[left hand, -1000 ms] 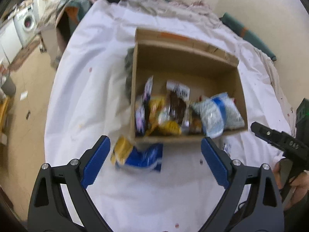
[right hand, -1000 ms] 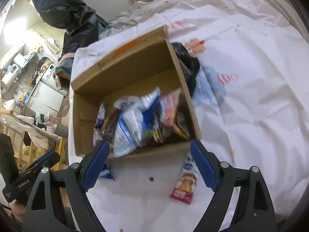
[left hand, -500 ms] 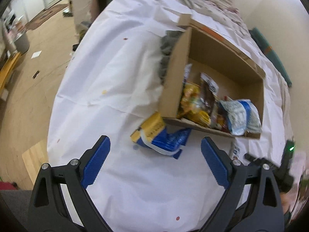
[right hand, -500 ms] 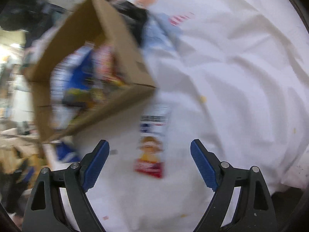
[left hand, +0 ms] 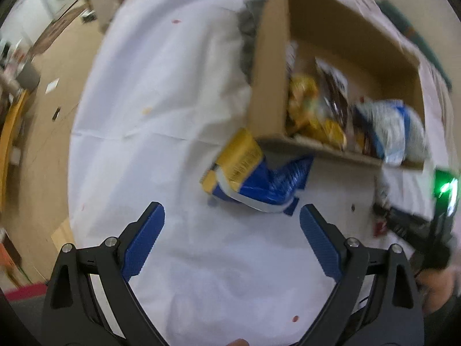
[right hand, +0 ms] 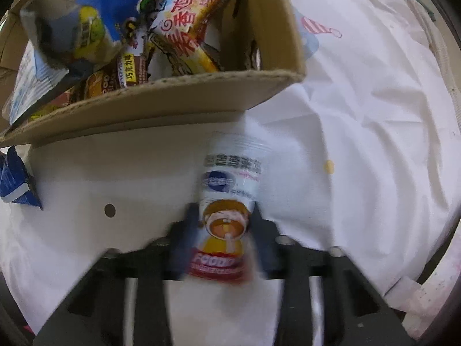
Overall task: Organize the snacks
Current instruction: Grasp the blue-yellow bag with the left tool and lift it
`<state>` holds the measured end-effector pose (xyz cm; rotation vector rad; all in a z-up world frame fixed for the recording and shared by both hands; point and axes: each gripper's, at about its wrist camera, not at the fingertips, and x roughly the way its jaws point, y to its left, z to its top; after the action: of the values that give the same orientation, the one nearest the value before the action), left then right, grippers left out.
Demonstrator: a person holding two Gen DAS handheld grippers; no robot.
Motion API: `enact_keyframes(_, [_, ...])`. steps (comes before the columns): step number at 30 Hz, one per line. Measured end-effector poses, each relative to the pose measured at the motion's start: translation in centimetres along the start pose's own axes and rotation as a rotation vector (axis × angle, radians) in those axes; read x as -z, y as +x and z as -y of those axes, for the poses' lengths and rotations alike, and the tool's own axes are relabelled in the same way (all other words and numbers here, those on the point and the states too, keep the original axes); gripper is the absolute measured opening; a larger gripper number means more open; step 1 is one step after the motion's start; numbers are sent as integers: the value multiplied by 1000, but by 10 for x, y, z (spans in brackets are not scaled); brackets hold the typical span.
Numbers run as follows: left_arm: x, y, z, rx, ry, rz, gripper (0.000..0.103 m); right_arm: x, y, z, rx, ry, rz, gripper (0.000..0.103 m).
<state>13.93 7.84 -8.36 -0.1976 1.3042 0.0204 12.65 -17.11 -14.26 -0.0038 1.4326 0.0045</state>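
A blue and yellow snack packet (left hand: 253, 173) lies on the white cloth against the near wall of the cardboard box (left hand: 268, 72). My left gripper (left hand: 232, 216) hangs open just short of it, with nothing between its blue pads. In the right wrist view a white and red snack packet (right hand: 227, 201) lies flat in front of the box (right hand: 173, 98). My right gripper (right hand: 226, 225) points down over it. Its jaws are closing, blurred, with the packet's lower half between them and both fingers against its edges. Several snack bags (right hand: 184, 28) fill the box.
White cloth (left hand: 161, 115) covers the table; its left edge drops to a wooden floor (left hand: 37, 115). The right tool's black body with a green light (left hand: 445, 187) shows at the far right of the left wrist view. A corner of the blue packet (right hand: 17, 184) shows beside the box.
The right gripper came down over the white and red packet and its jaws drew in from wide apart to the packet's sides. The left gripper sank toward the blue and yellow packet, jaws unchanged.
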Motion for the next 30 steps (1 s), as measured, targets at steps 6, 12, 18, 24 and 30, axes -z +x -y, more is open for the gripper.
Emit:
enact_keyframes(6, [-4, 19, 34, -18, 136, -10, 93, -1, -21, -2, -108, 13, 22, 33])
enact_keyframes(12, [-12, 35, 47, -77, 156, 8, 93, 8, -42, -2, -176, 20, 57, 33])
enact_keyframes(18, [-23, 59, 46, -101, 149, -2, 93, 6, -48, -2, -219, 43, 74, 33])
enact_keyframes(24, [-24, 69, 45, -85, 145, 25, 93, 9, -60, 17, -234, 40, 86, 33])
enact_keyframes(30, [-16, 67, 36, -60, 145, 26, 67, 13, -64, 22, -240, 41, 95, 33])
